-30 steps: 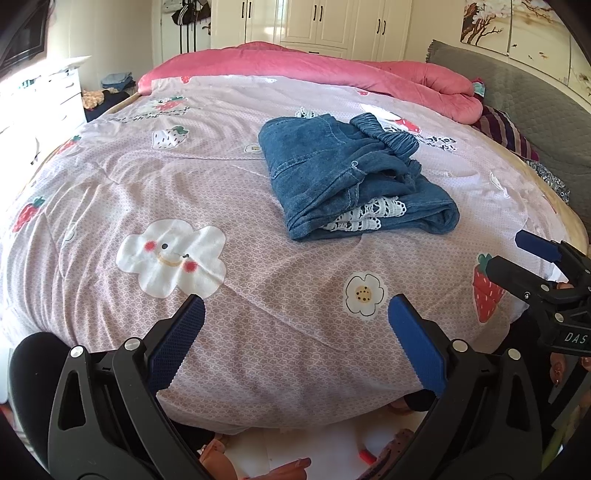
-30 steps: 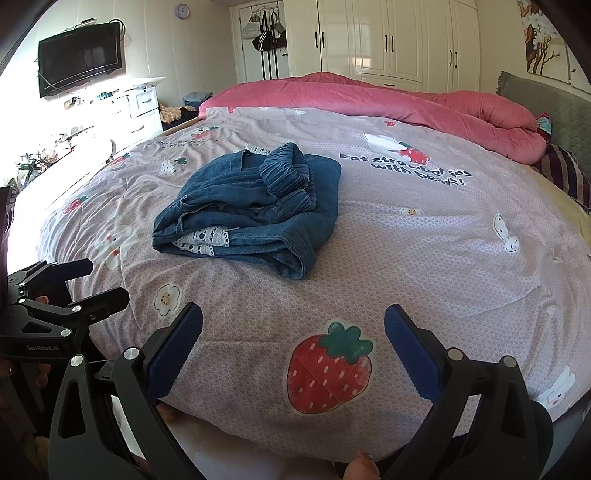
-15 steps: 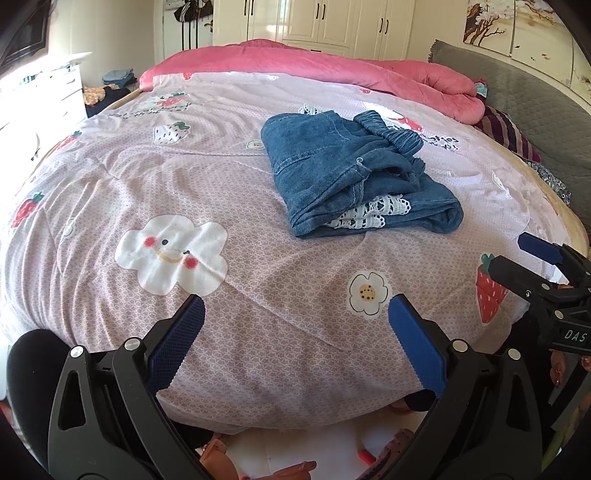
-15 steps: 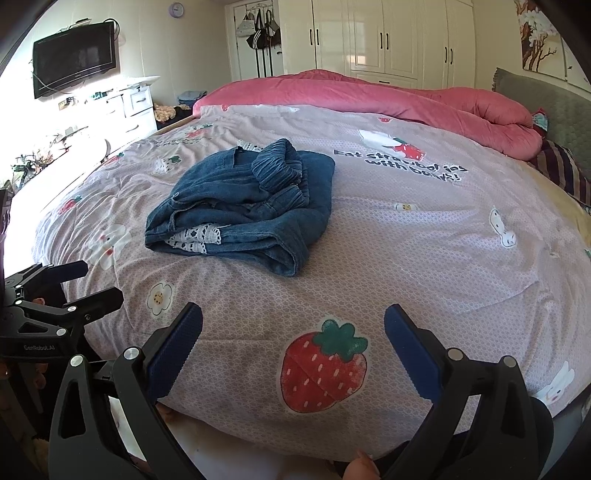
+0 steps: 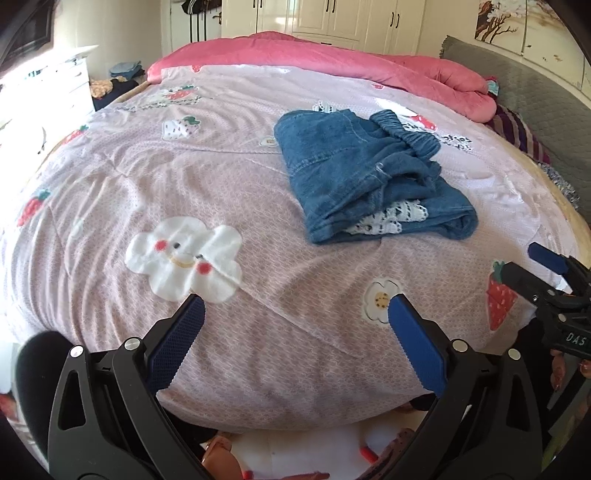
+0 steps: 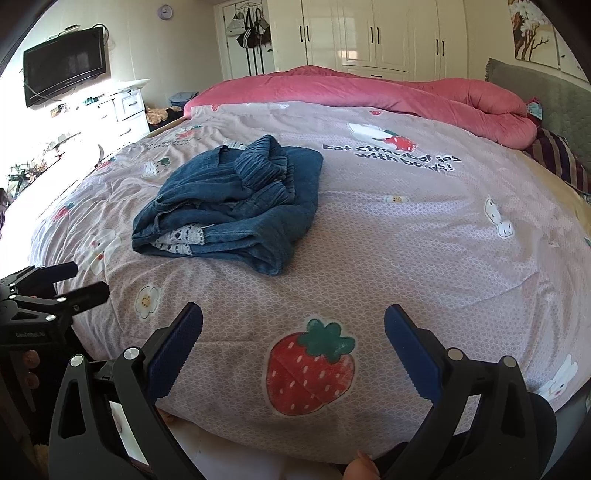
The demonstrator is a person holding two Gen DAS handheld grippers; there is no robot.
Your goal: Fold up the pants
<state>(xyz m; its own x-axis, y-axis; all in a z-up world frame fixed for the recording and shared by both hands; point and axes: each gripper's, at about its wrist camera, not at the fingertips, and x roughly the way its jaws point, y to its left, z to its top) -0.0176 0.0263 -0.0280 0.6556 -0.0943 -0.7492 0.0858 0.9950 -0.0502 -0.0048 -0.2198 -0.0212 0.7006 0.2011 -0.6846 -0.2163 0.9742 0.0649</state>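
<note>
Blue denim pants (image 5: 369, 177) with white lace trim lie folded in a bundle on the pink patterned bedspread (image 5: 184, 177). They also show in the right wrist view (image 6: 232, 203), left of centre. My left gripper (image 5: 293, 308) is open and empty, at the near edge of the bed, well short of the pants. My right gripper (image 6: 293, 317) is open and empty too, over the bed's near edge by a strawberry print (image 6: 310, 369). Each gripper shows at the edge of the other's view, the right one (image 5: 532, 266) and the left one (image 6: 77, 282).
A rolled pink duvet (image 6: 369, 96) lies along the far side of the bed. A grey headboard (image 5: 535, 110) and striped pillow (image 6: 561, 158) are at the right. White drawers (image 6: 129, 110) and a wall TV (image 6: 66, 70) stand left, wardrobes (image 6: 369, 33) behind.
Both grippers have drawn slightly closer to the bed and the pants; the pants appear lower and larger in view. The jaws stay open and the pants have not moved.
</note>
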